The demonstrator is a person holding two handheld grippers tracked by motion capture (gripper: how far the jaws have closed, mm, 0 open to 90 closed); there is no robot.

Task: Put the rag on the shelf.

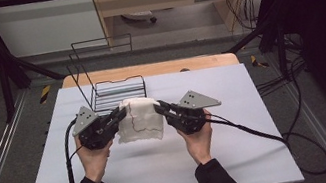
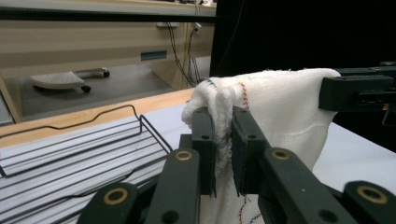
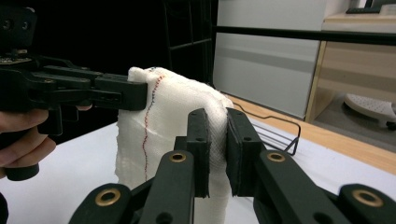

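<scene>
A white cloth (image 1: 139, 120) with red and blue stitching hangs folded between my two grippers, above the white table mat (image 1: 116, 181). My left gripper (image 1: 121, 113) is shut on the cloth's upper left corner; in the left gripper view its jaws pinch the bunched cloth (image 2: 280, 107) at my left gripper (image 2: 223, 133). My right gripper (image 1: 159, 106) is shut on the upper right corner; the right gripper view has the cloth (image 3: 173, 107) squeezed in my right gripper (image 3: 215, 140). The cloth's lower edge hangs just over the mat.
A black wire rack (image 1: 109, 85) with a ribbed white base stands just behind the cloth, at the mat's far edge, also seen as the wire rack (image 2: 79, 144). A wooden table edge (image 1: 147, 69) runs behind it. Cables (image 1: 259, 133) trail right.
</scene>
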